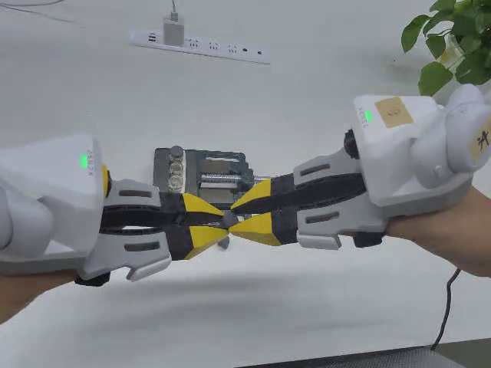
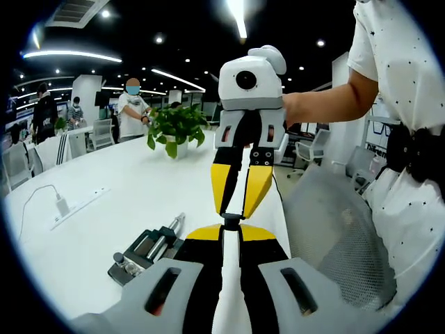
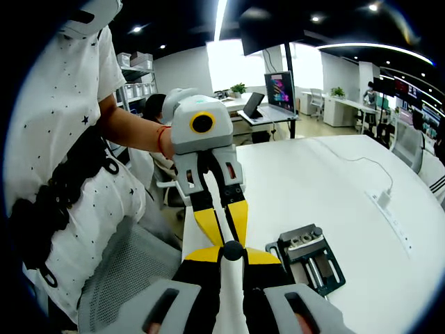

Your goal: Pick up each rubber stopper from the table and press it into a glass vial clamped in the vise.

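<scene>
Looks like we're handing a rubber stopper btwn claws above the surface. The left claw and right claw are both pinching shut on it, tip to tip; can't tell which is carrying. Next we're needing one release, then lining up over a vial in the vise.

Vise on table — power strip behind, plant right-rear.

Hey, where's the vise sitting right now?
In the head view the vise sits mid-table, just behind the spot where the left tongs and right tongs meet tip to tip, with the power strip farther back.
</scene>
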Demonstrator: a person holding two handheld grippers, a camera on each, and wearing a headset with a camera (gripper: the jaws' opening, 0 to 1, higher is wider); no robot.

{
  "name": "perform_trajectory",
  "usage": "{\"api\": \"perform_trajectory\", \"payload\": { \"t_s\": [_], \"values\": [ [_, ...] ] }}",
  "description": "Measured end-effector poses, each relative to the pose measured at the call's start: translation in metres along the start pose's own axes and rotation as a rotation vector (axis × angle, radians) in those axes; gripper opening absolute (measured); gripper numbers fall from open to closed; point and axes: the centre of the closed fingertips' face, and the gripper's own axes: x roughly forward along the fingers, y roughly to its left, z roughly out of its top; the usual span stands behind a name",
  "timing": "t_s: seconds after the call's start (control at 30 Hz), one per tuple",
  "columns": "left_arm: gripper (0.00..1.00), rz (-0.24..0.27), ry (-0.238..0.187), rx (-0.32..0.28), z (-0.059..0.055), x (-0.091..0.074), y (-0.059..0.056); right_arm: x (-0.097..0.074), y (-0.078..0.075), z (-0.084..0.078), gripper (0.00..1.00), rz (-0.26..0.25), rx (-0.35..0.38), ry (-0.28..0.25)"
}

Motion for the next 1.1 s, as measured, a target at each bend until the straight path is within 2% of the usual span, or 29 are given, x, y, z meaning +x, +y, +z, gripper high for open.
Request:
{"api": "perform_trajectory", "payload": {
  "t_s": [0.53,0.67,0.93,1.1],
  "values": [
    [0.05,0.025,-0.019,-0.006,-0.004,-0.009,0.002,0.012,0.0,0.005,0.07,0.029,0.001,0.014],
    [0.09,0.037,-0.028,-0.007,-0.003,-0.011,0.003,0.012,-0.001,0.008,0.07,0.033,-0.003,0.016],
    [0.17,0.089,-0.021,-0.023,-0.013,-0.023,0.014,0.008,-0.01,0.017,0.07,0.017,-0.001,0.011],
    [0.23,0.131,-0.014,-0.032,-0.02,-0.033,0.024,0.009,-0.021,0.024,0.07,-0.005,0.011,0.008]
  ]
}}
